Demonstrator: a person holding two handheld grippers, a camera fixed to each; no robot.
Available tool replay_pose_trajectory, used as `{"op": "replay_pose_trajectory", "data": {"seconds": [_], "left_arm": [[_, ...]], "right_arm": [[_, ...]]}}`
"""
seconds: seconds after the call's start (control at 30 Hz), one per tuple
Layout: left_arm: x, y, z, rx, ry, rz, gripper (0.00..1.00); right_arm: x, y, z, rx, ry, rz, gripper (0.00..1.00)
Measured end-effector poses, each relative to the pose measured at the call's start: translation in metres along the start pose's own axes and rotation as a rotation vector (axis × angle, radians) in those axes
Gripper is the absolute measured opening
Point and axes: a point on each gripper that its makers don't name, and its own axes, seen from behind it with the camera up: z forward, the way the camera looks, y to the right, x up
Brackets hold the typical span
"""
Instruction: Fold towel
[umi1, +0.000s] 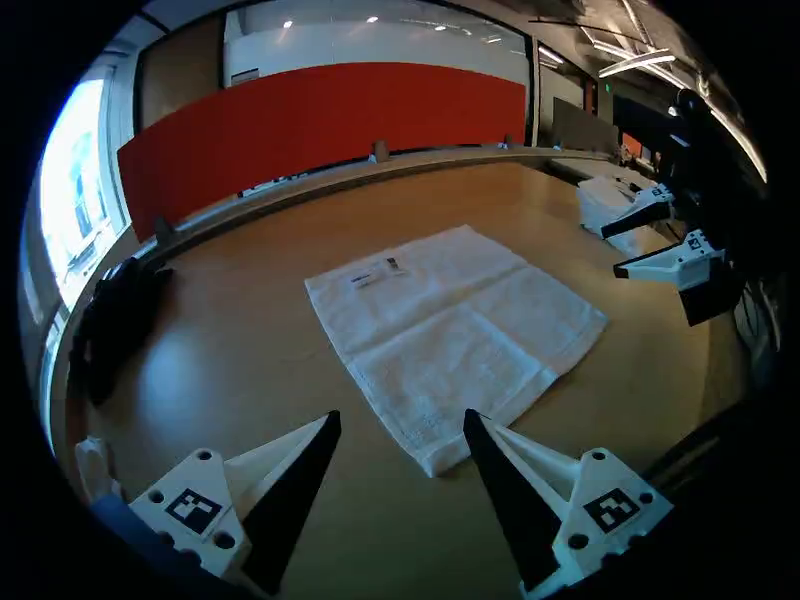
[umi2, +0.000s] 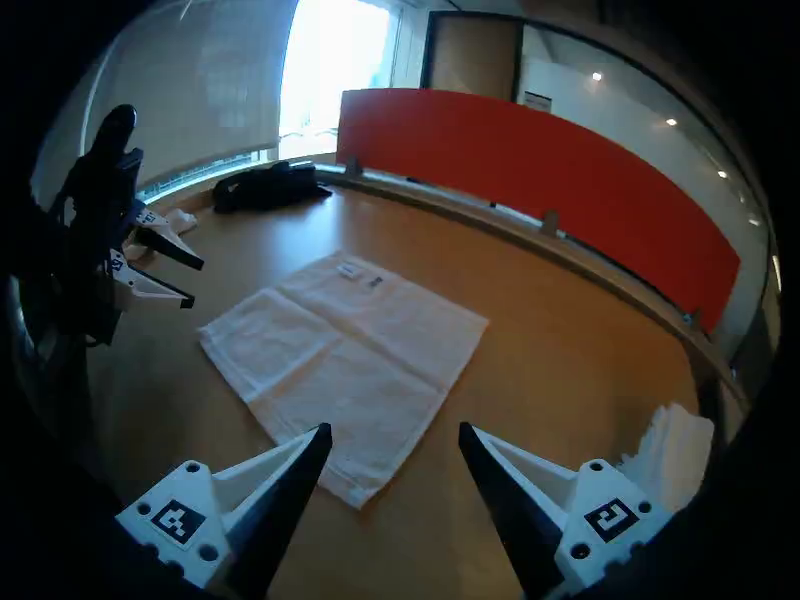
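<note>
1. Towel, white and flat, lies near the middle of the wooden surface in the left gripper view. One corner is aimed at the left tool, whose fingers stand spread and empty just short of that corner.
2. Across the cloth, toward the surface's right edge, the right tool hovers with its fingers apart, holding nothing and clear of the towel.
3. In the right gripper view, the towel points a near corner at the right tool, which is spread wide and empty just behind it. A small label sits by the cloth's far edge. The left tool hangs opposite, fingers parted, off the towel's left side.
4. By its look, the cloth is light, soft, limp terry. It should sag from any hold and may drag on the smooth wood. The hemmed corners appear to offer the best purchase, one per tool along a single edge, so that the edge lifts evenly.
</note>
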Motion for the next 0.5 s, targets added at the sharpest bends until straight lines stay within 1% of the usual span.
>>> {"op": "replay_pose_trajectory", "data": {"seconds": [0.27, 0.5], "left_arm": [[-0.022, 0.007, 0.013, -0.021, -0.051, 0.006, 0.91], [-0.033, 0.011, 0.021, -0.035, -0.084, 0.01, 0.91]], "right_arm": [[-0.024, -0.01, 0.012, 0.021, -0.045, -0.004, 0.98], [-0.04, -0.014, 0.017, 0.032, -0.075, -0.005, 0.97]]}}
